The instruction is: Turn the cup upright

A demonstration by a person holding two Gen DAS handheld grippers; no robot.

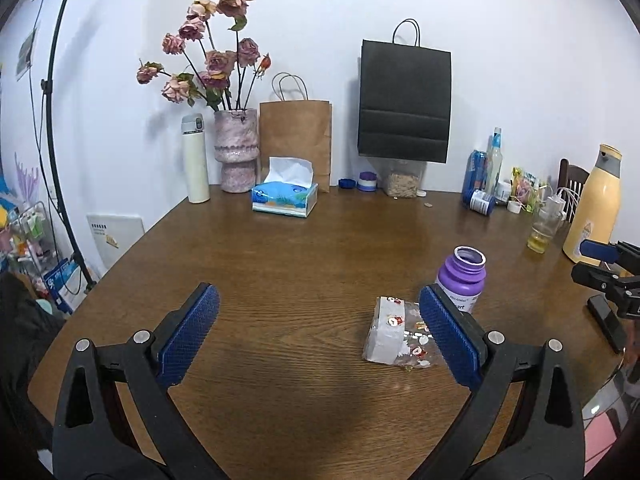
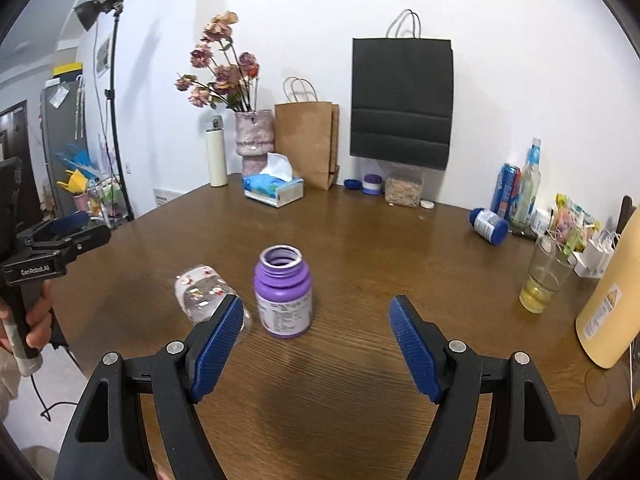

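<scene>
A clear plastic cup with a white band and small red printed figures lies on its side on the brown wooden table. My left gripper is open, and the cup rests just inside its right finger, partly hidden by the blue pad. In the right wrist view the cup lies left of an upright, lidless purple bottle. My right gripper is open and empty, with the bottle just beyond its left finger. A hand holds the left gripper at that view's left edge.
The purple bottle stands right behind the cup. A glass of yellow liquid and a tall yellow flask stand at the right. A tissue box, vase, paper bags and small bottles line the back wall.
</scene>
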